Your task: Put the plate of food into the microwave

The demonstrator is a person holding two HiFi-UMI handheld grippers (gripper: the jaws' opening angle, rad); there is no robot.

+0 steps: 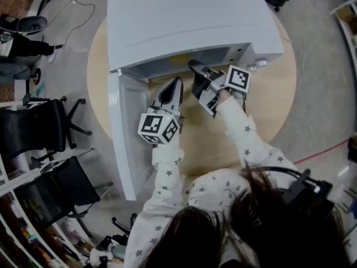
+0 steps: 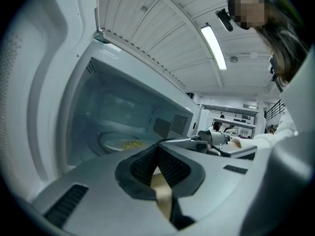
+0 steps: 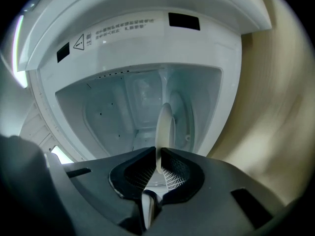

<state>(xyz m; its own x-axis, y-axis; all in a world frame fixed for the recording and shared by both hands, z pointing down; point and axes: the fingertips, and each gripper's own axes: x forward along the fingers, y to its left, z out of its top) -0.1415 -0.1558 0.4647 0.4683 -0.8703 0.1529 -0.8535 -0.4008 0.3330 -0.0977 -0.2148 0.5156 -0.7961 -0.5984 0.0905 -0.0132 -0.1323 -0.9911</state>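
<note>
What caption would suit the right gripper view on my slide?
Right hand-held gripper pinching the rim of a round white plate inside the open white microwave oven.

We find the microwave [image 1: 189, 21] open toward the table's [image 1: 268, 110] near edge. Its door [image 1: 121, 133] walls off the left. The left gripper [image 1: 177, 82] and right gripper [image 1: 195, 66] crowd the opening, and the plate [image 3: 165, 127] fills the cavity's middle. Bare table lies free at the right.
</note>
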